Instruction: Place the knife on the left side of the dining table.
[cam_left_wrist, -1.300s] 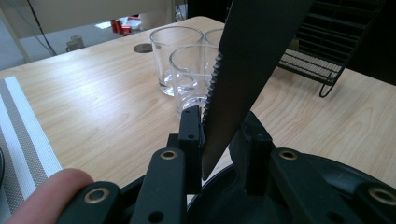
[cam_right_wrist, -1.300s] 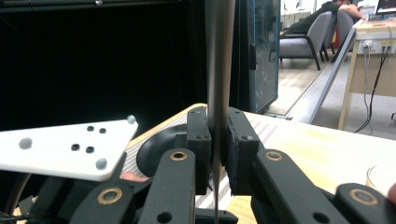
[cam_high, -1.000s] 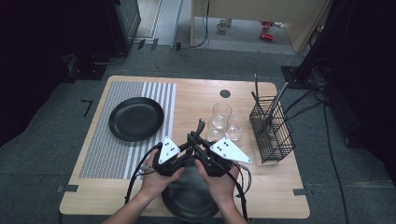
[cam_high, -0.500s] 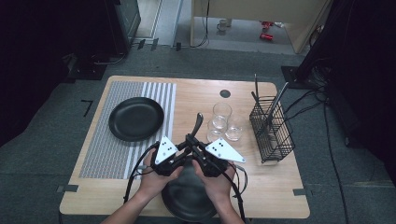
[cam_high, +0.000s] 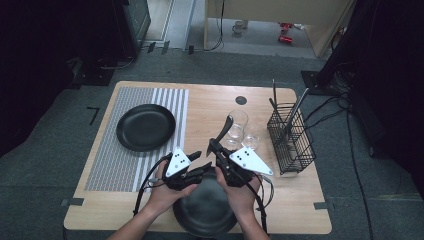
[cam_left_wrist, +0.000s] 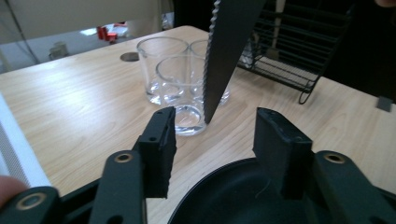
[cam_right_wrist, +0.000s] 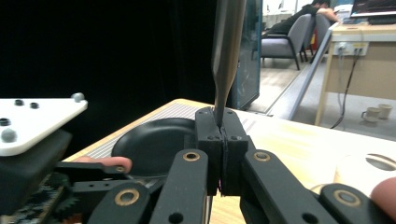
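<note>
Risk: knife (cam_right_wrist: 227, 51) pinched by one end only in clenched right gripper (cam_right_wrist: 222, 122); it may pivot or slip onto the glasses beyond it. Left gripper (cam_left_wrist: 212, 140) jaws have just been opening, released, blade tip hanging beyond them.

Count, largest first:
- plates: two, one (cam_high: 145, 126) on the striped mat, one (cam_high: 206, 212) under the hands
- wire cutlery basket (cam_high: 291, 140): one
- glasses (cam_left_wrist: 180, 74): three
- knife: one

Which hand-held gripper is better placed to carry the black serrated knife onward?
Right: the right hand-held gripper is shut on the black serrated knife. The left hand-held gripper has just been opening, its pads off the blade.
</note>
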